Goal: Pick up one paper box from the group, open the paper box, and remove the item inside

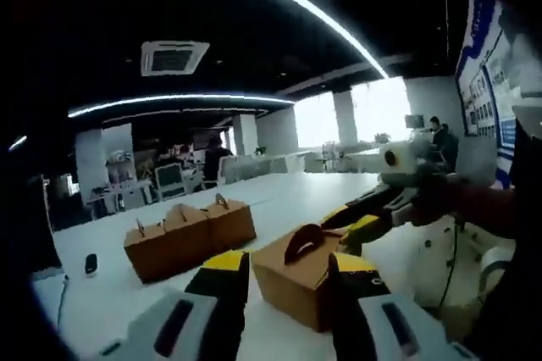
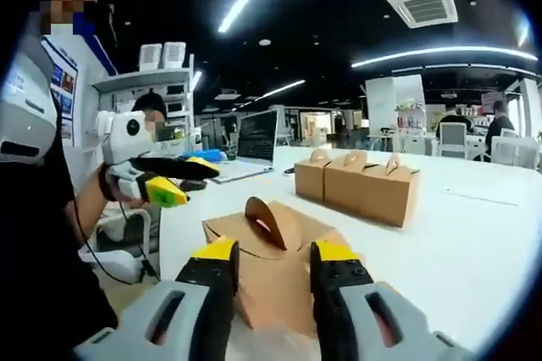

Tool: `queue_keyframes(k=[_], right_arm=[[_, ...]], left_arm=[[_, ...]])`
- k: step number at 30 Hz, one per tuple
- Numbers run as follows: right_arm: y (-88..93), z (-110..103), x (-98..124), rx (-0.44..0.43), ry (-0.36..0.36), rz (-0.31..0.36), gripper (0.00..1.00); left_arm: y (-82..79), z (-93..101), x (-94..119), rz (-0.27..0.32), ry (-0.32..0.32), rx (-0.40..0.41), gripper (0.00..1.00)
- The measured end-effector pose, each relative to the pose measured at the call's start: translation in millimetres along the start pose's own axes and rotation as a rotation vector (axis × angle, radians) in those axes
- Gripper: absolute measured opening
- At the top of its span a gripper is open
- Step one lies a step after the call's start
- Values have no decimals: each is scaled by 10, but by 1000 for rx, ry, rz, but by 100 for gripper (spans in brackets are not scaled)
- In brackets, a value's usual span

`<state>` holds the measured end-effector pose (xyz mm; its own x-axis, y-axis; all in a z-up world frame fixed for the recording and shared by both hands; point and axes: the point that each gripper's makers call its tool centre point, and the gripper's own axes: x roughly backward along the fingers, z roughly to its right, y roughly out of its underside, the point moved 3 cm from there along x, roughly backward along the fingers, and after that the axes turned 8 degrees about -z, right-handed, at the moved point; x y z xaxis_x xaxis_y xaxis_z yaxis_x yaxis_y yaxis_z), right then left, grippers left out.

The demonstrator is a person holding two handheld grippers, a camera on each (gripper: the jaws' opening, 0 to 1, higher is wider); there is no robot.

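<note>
Paper box [image 2: 275, 268], upright, handle [image 2: 267, 219] up, on table [image 2: 474, 242]

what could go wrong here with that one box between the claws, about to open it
1. The single paper box sits on the table, its top closed and handle upright. Neither the left claw nor the right claw clearly grips it, so it may slide when pushed.
2. It is thin card: a hard squeeze may crush it and the item inside.
3. The row of boxes stands close behind; a wide swing might knock it.
</note>
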<state>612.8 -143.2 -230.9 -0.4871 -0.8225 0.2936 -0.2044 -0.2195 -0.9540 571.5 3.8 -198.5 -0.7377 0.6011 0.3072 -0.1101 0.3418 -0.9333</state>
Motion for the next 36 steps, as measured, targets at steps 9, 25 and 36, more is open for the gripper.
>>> queue_keyframes(k=[9, 25, 36], right_arm=[[0, -23, -7, 10, -26, -18, 35], [14, -8, -2, -6, -34, -25, 35], [6, -11, -4, 3, -16, -40, 35]], left_arm=[[0, 131, -31, -102, -7, -74, 31], [-94, 236, -213, -205, -59, -285, 29], [-119, 349, -382, -384, 56, -364, 29]])
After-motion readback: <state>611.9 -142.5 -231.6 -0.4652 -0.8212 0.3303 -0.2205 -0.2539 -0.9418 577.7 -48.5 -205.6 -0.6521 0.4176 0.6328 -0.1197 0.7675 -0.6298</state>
